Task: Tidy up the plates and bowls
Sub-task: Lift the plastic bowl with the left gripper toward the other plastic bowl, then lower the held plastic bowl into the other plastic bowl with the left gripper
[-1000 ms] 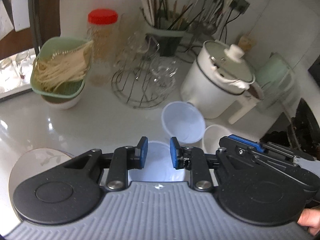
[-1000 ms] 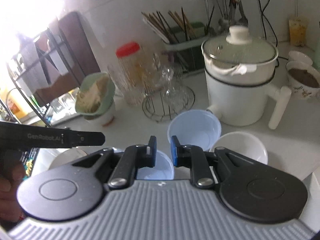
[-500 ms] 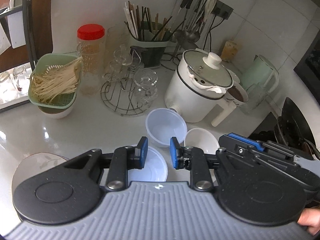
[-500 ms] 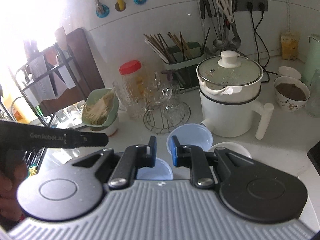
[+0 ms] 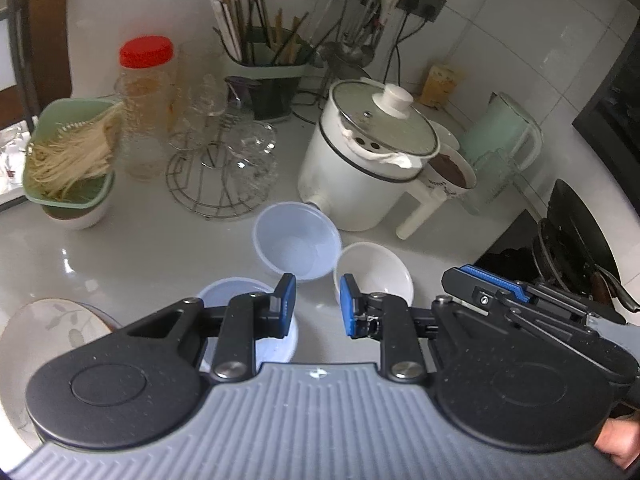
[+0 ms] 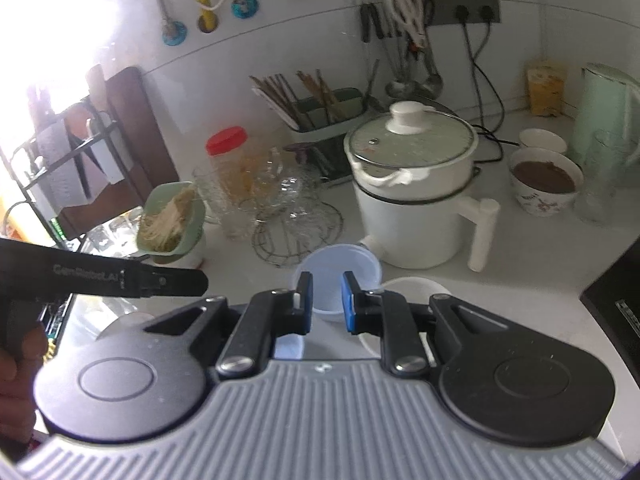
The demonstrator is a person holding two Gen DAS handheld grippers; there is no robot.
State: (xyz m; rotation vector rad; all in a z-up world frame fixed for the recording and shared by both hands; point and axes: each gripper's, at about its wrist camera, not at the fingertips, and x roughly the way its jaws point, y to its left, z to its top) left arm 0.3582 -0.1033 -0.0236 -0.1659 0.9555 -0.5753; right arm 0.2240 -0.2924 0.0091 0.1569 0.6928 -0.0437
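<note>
On the white counter stand a pale blue plastic bowl [image 5: 296,242], a white bowl [image 5: 374,272] to its right, and a second pale blue bowl [image 5: 236,292] nearer, partly behind my left gripper's finger. A leaf-patterned plate [image 5: 52,320] lies at lower left. My left gripper [image 5: 317,306] is open and empty, held above and short of the bowls. My right gripper [image 6: 326,304] is open and empty, also above them; it sees the far blue bowl [image 6: 336,272], the white bowl [image 6: 412,284] and a bit of the near blue bowl [image 6: 288,347].
A white electric pot [image 5: 364,168] with a glass lid stands just behind the bowls. A wire rack with glasses [image 5: 224,160], a red-lidded jar [image 5: 146,104], a green basket of noodles [image 5: 68,160], a utensil holder [image 5: 268,76], a filled bowl [image 5: 452,172], a green kettle [image 5: 500,136] and dark pans [image 5: 576,240] surround them.
Both grippers have pulled back and risen, so the bowls and counter look smaller and farther. Both stay open and empty. The bowls have not moved.
</note>
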